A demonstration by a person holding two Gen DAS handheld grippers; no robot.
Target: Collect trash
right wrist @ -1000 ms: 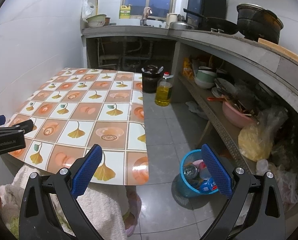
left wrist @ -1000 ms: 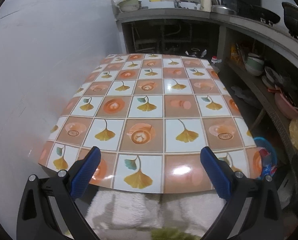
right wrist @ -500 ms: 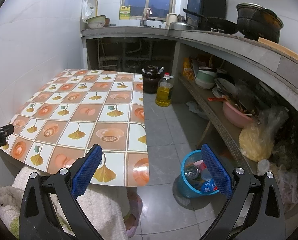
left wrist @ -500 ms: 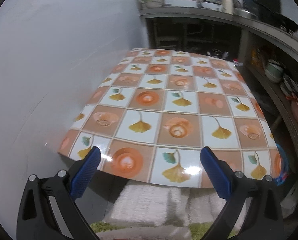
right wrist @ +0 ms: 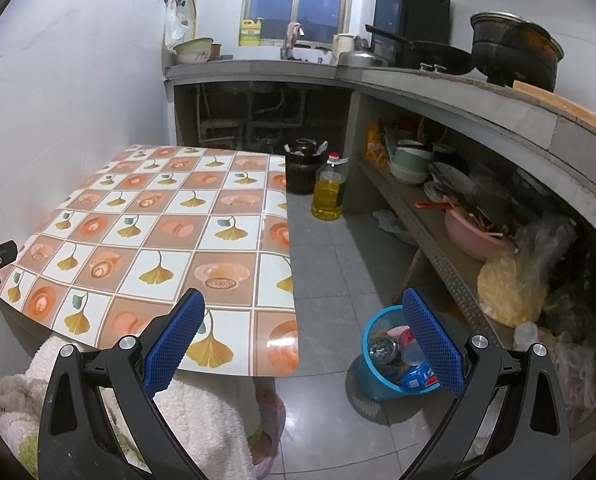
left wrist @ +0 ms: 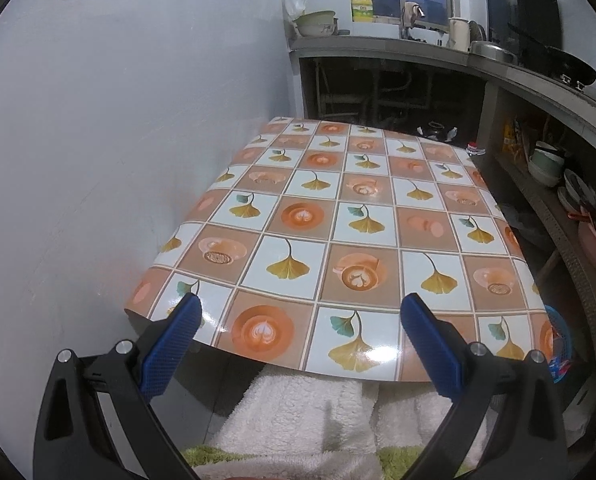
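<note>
Left hand-held gripper (left wrist: 298, 320) swung back right over bare desk (left wrist: 362, 216) — both wide, empty; right hand-held gripper (right wrist: 302, 320) could bump bin (right wrist: 394, 356).

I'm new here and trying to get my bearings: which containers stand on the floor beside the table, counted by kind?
dark jar: 1
oil bottle: 1
blue trash basket: 1
Total: 3
</note>
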